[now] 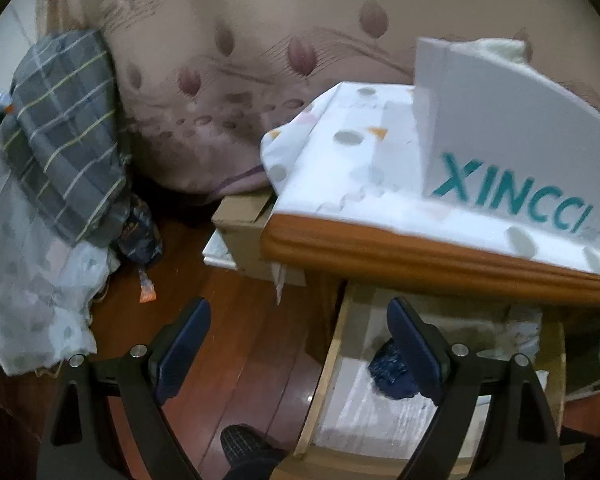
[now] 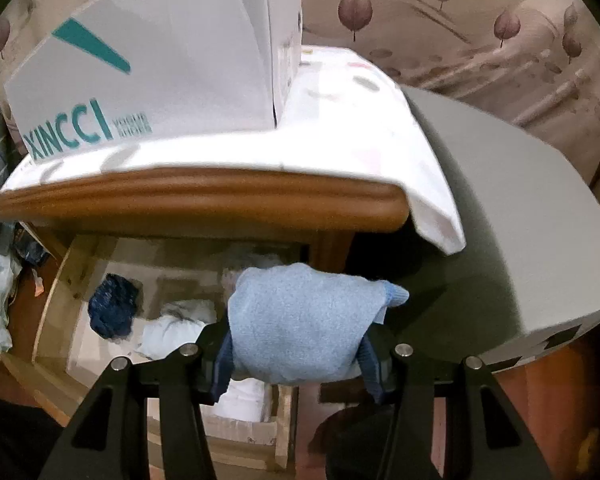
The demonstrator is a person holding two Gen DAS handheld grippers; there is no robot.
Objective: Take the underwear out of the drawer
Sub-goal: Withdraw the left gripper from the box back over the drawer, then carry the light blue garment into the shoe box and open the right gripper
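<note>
The wooden drawer (image 2: 56, 292) stands pulled out under the nightstand top. A folded light blue underwear piece (image 2: 300, 320) hangs above the drawer's right side, and my right gripper (image 2: 296, 364) is shut on it. A crumpled dark blue underwear piece (image 2: 114, 310) lies at the drawer's left, next to white folded fabric (image 2: 172, 330). In the left wrist view the same dark blue piece (image 1: 390, 374) lies in the drawer (image 1: 320, 380), partly hidden behind the right finger. My left gripper (image 1: 300, 344) is open, straddling the drawer's left wall, nothing between its fingers.
A white XINCCI box (image 1: 512, 152) stands on the cloth-covered nightstand (image 1: 420, 256). A grey plaid pillow (image 1: 64, 132) and bedding lie at the left, a cardboard box (image 1: 244, 224) behind on the wood floor (image 1: 236, 360). A grey board (image 2: 520, 220) leans at the right.
</note>
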